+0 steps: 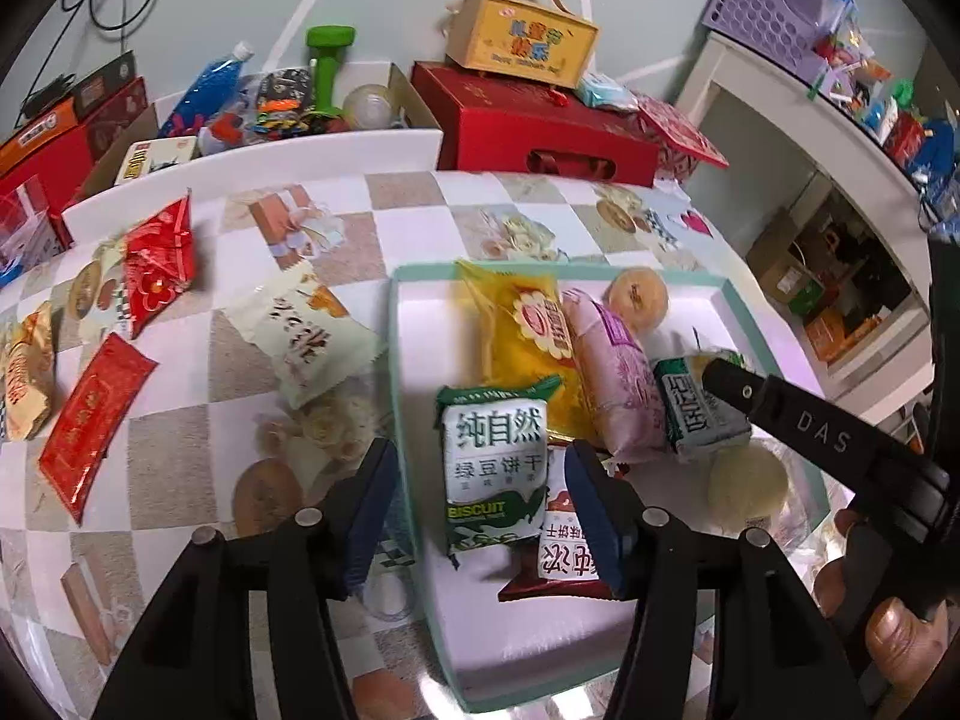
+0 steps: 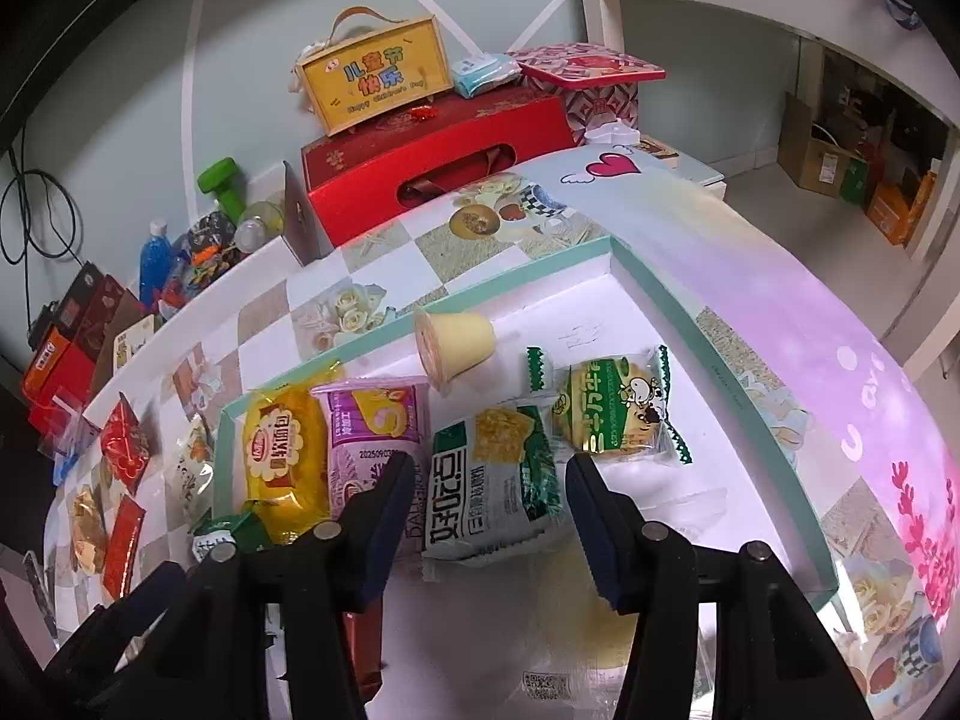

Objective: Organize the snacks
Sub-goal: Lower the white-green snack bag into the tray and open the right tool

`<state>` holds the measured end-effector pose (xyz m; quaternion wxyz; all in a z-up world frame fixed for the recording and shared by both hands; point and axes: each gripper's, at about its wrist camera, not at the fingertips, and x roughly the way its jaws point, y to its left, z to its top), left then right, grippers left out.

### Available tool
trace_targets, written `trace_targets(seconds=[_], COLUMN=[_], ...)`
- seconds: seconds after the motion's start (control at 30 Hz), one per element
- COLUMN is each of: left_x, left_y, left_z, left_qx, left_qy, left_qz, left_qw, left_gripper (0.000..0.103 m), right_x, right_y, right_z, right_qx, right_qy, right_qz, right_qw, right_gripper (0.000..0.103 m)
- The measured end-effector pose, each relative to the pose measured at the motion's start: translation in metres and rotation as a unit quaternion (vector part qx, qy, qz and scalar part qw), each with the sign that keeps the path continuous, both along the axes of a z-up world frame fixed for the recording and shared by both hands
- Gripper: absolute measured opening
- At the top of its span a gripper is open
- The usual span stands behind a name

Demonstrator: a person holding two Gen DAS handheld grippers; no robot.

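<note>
A: While both grippers hang over the tray [image 1: 414, 324], note this: left gripper [image 1: 480, 498] has its jaws parted, pads clear of the biscuit pack [image 1: 495, 468] that lies between them.

B: Agreed. That green-and-white pack rests flat in the tray, partly over a red packet [image 1: 561, 558]. Right gripper [image 2: 489, 510]?

A: Jaws apart around the near end of the white-green packet [image 2: 492, 480]. Whether the pads press it, I cannot tell; there looks to be a gap on each side.

B: Rest of the tray: yellow bread [image 2: 279, 456] and pink roll [image 2: 372, 420] side by side, a pudding cup [image 2: 456, 348] tipped on its side behind them, a round green cake [image 2: 612, 414] just right of the white-green packet.

A: Outside the tray, on the checked cloth [image 1: 180, 438]: two red packets [image 1: 96, 420], a cream packet [image 1: 300, 336], a gold one [image 1: 24, 384] at the left edge. All well apart from the tray except the cream packet, which is near its left wall.

B: Behind the table, a red box [image 1: 528, 120] with a yellow box [image 1: 522, 39] on top.
</note>
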<state>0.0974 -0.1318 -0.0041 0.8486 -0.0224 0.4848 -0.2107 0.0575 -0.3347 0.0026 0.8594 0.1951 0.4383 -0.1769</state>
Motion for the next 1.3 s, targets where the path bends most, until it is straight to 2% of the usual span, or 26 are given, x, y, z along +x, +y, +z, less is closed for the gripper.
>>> trace_targets(seconds=[0.07, 0.1, 0.13, 0.27, 0.33, 0.57, 0.6, 0.63, 0.7, 0.77, 0.83, 0.93, 1.3], left_x=[0.002, 0.004, 0.005, 0.01, 0.014, 0.019, 0.019, 0.019, 0.019, 0.018, 0.018, 0.018, 0.018], left_y=[0.007, 0.012, 0.016, 0.031, 0.039, 0.052, 0.052, 0.053, 0.054, 0.055, 0.056, 0.058, 0.06], left_z=[0.003, 0.003, 0.003, 0.002, -0.001, -0.009, -0.01, -0.011, -0.011, -0.011, -0.011, -0.009, -0.004], left_qx=[-0.003, -0.003, -0.002, 0.013, 0.024, 0.028, 0.032, 0.039, 0.043, 0.045, 0.054, 0.062, 0.046], left_qy=[0.007, 0.011, 0.015, 0.017, 0.021, 0.035, 0.035, 0.032, 0.026, 0.021, 0.012, 0.002, 0.0], left_qz=[0.016, 0.025, 0.033, 0.062, 0.079, 0.113, 0.117, 0.122, 0.129, 0.134, 0.142, 0.146, 0.144], left_qw=[0.9998, 0.9996, 0.9994, 0.9979, 0.9964, 0.9925, 0.992, 0.9913, 0.9904, 0.9897, 0.9884, 0.9873, 0.9885], left_gripper=[0.068, 0.075, 0.077, 0.079, 0.087, 0.089, 0.092, 0.095, 0.095, 0.096, 0.103, 0.103, 0.103], right_x=[0.0, 0.0, 0.001, 0.003, 0.004, 0.007, 0.008, 0.008, 0.009, 0.009, 0.009, 0.008, 0.01], right_y=[0.001, 0.002, 0.003, 0.007, 0.011, 0.018, 0.019, 0.02, 0.02, 0.021, 0.021, 0.021, 0.023], right_z=[0.001, 0.001, 0.001, -0.001, -0.001, -0.004, -0.004, -0.004, -0.005, -0.004, -0.003, -0.003, -0.004], right_qx=[-0.001, -0.002, -0.003, -0.004, -0.009, -0.014, -0.014, -0.014, -0.015, -0.016, -0.018, -0.016, -0.018], right_qy=[0.004, 0.009, 0.013, 0.024, 0.027, 0.036, 0.037, 0.038, 0.038, 0.036, 0.035, 0.036, 0.039], right_qz=[0.001, 0.001, 0.002, 0.01, 0.014, 0.026, 0.027, 0.027, 0.028, 0.029, 0.029, 0.028, 0.027], right_qw=[1.0, 1.0, 1.0, 1.0, 0.999, 0.999, 0.999, 0.999, 0.999, 0.999, 0.999, 0.999, 0.999], right_gripper=[0.06, 0.065, 0.069, 0.079, 0.086, 0.09, 0.091, 0.094, 0.103, 0.103, 0.103, 0.103, 0.103])
